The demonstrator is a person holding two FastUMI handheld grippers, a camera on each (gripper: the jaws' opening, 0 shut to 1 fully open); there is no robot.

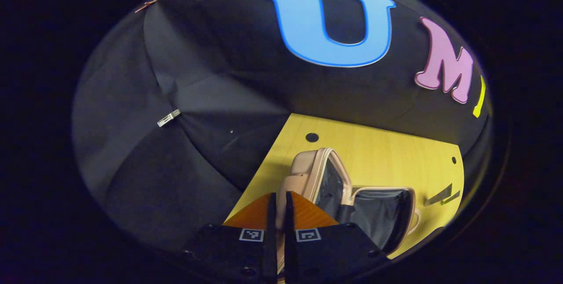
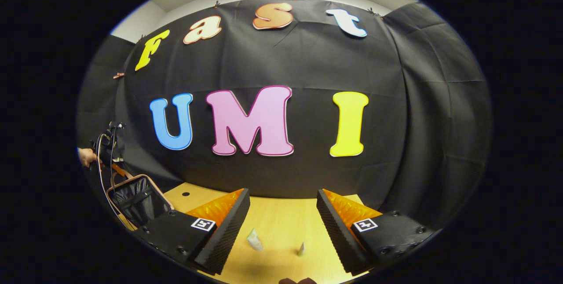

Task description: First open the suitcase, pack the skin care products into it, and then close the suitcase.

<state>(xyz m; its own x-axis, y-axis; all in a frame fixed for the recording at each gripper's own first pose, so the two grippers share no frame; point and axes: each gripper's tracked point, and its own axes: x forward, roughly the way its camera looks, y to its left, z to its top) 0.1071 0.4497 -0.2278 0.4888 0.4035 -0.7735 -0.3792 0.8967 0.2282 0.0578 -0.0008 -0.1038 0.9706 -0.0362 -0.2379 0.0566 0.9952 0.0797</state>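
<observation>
A small beige suitcase (image 1: 303,167) with black lining stands open on the yellow table (image 1: 387,152). One half lies flat and the other is raised. My left gripper (image 1: 277,196) is shut on the rim of the raised half, and beige shows between its fingers. In the right gripper view the suitcase (image 2: 136,198) is at the far left, with the left gripper (image 2: 115,167) and a hand (image 2: 85,156) at its top edge. My right gripper (image 2: 282,192) is open above the table, with a small pale tube (image 2: 254,239) and a smaller skin care item (image 2: 301,249) lying between its fingers.
The black cloth wall closes off the back and both sides of the table. The tabletop has a round hole (image 1: 312,137) behind the suitcase and dark tape marks (image 1: 442,194) to its right. Bare tabletop (image 2: 281,218) lies around the two products.
</observation>
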